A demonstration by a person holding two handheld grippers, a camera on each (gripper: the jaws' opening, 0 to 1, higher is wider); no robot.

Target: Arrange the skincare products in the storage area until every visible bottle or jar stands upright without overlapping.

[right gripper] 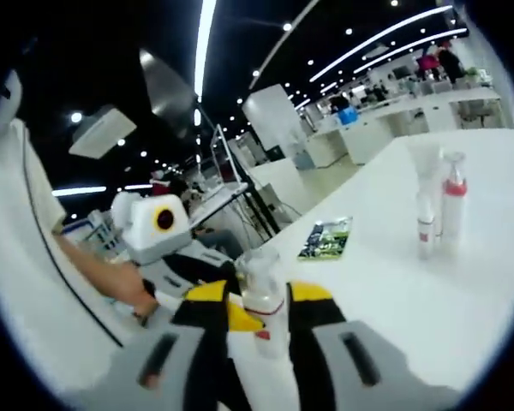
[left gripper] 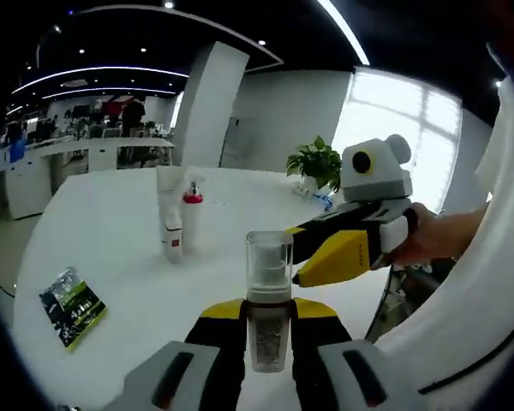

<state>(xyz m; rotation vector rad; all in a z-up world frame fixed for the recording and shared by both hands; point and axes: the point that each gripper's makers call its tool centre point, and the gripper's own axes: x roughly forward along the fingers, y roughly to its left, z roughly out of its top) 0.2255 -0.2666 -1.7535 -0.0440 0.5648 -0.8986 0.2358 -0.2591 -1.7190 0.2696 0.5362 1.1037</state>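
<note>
Jaws of each hand-held gripper clamped — left on clear-capped bottle, right on seemingly white bottle

- No text, brand or number is resolving legibly in either view.
- Green packet lying on the white table is showing pale print on its face; too small and blurred to read. Same in the right gripper view.
- White tube standing on the table is carrying a small red label patch near its base; lettering is not making out.
- Red-collared bottle just beside it is showing no readable marking.
- Clear-capped bottle between the left gripper's jaws is showing no readable label.
</note>
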